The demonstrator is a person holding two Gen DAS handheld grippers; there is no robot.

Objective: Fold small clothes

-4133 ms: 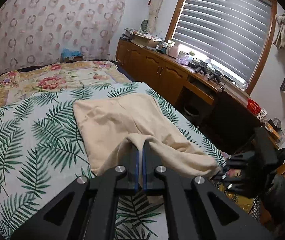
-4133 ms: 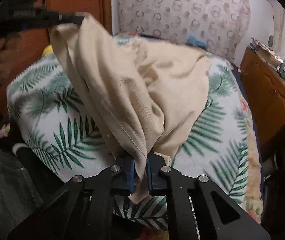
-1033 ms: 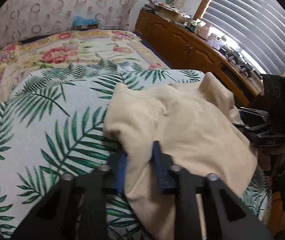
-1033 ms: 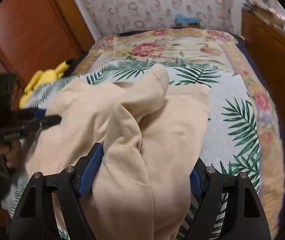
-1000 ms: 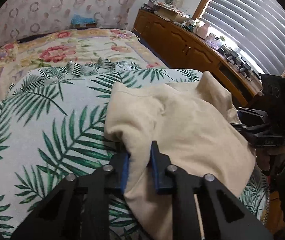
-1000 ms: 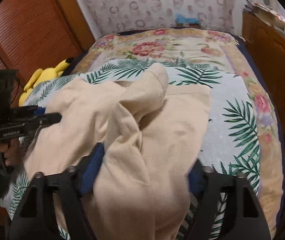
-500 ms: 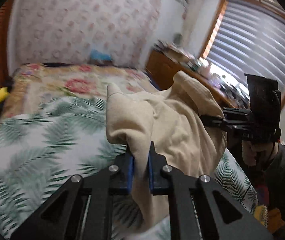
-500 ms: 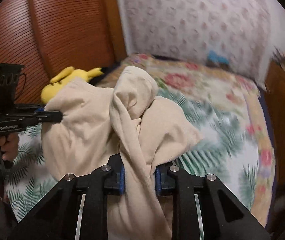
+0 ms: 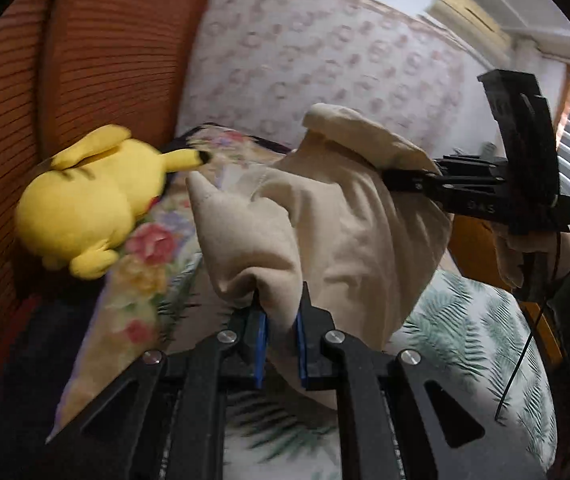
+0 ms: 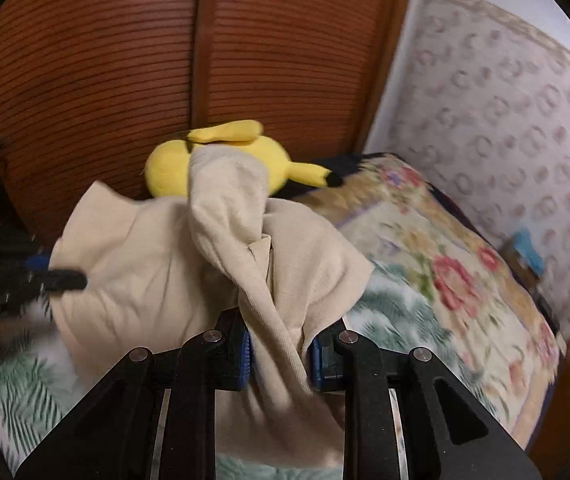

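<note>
Left wrist view: the left gripper (image 9: 281, 336) is clamped on a bunched fold of the beige garment (image 9: 325, 216), cloth pinched between its 2 blue pads (image 9: 261, 344). The garment rises up and away from these jaws, off the palm-leaf bedspread (image 9: 477, 332). Its far upper corner runs to the right of the picture, where the right gripper (image 9: 397, 178) bites it, carried by a person's hand (image 9: 525, 252). So the cloth's long axis runs from the near jaws diagonally up to the right, slack and rumpled between the 2 holds. A yellow plush toy (image 9: 85, 200) lies to the left on the floral quilt (image 9: 145, 272), beside the wooden louvred door (image 9: 85, 60).

Right wrist view: the right gripper (image 10: 281, 354) is closed on a thick twisted rope of the same garment (image 10: 157, 264), the cloth filling the gap between its pads; the jaws have just been closing on it. From here the fabric spreads to the left of the picture, where the left gripper (image 10: 65, 278) grips the opposite edge. The plush toy (image 10: 221, 156) sits behind the raised cloth.

Judgement: both hands hold the garment in the air, neither nearer than the other. The next move depends on drawing the 2 holds apart along that line, so the cloth hangs flat before it is laid on the bedspread.
</note>
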